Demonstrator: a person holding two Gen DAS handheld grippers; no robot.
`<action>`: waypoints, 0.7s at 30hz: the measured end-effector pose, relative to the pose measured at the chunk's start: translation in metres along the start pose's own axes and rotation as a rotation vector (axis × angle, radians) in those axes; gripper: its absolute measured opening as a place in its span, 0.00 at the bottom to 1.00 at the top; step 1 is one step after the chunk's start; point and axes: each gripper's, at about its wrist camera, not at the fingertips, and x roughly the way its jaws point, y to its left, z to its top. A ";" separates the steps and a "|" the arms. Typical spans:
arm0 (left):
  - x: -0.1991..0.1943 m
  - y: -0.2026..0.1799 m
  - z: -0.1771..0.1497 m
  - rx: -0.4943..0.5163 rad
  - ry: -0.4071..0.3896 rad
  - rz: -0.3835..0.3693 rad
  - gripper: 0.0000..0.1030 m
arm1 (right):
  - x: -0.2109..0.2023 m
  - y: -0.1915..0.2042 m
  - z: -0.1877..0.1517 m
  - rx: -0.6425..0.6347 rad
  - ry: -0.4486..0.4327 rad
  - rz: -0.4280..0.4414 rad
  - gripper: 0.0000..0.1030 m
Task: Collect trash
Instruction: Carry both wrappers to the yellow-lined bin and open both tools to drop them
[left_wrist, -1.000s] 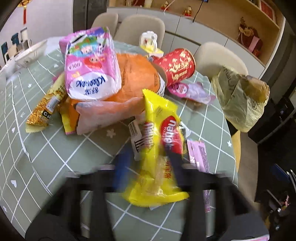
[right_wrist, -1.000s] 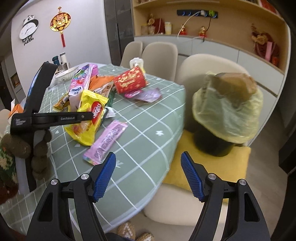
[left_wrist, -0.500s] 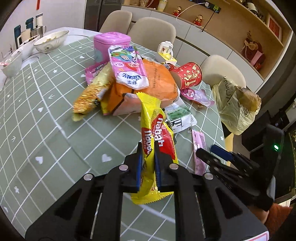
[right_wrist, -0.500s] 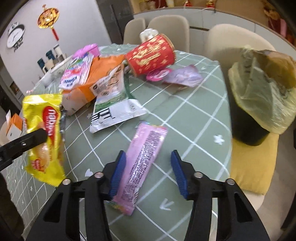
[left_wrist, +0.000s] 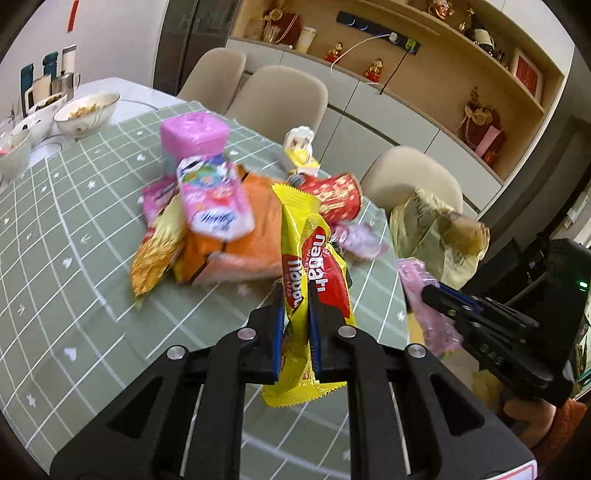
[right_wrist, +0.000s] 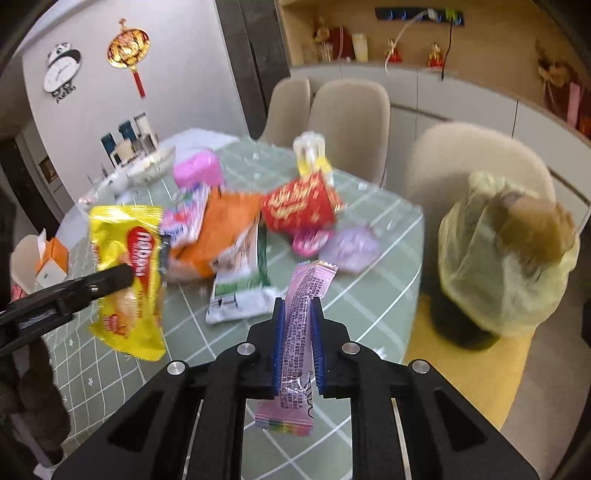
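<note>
Right wrist: pink wrapper (right_wrist: 300, 332) between pads.

Dining room setup: round table (left_wrist: 74, 229) with a green grid tablecloth, beige shell chairs (right_wrist: 347, 122) tucked around its far edge. Behind them runs a long white cabinet (left_wrist: 399, 110) under open wooden shelves (left_wrist: 461, 48) with little ornaments and a power strip. White wall (right_wrist: 92, 110) has a panda clock (right_wrist: 62, 72) and a red-gold hanging charm (right_wrist: 129, 48). Pale floor (right_wrist: 546, 398), yellow rug (right_wrist: 476, 373) beside the table.
</note>
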 end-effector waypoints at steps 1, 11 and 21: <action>0.003 -0.005 0.003 -0.005 -0.001 -0.003 0.11 | -0.005 -0.005 0.002 -0.007 -0.011 0.001 0.14; 0.030 -0.105 0.040 0.052 -0.056 -0.051 0.11 | -0.062 -0.101 0.034 -0.036 -0.190 -0.056 0.14; 0.141 -0.287 0.100 0.241 -0.046 -0.252 0.11 | -0.114 -0.260 0.041 0.085 -0.305 -0.209 0.14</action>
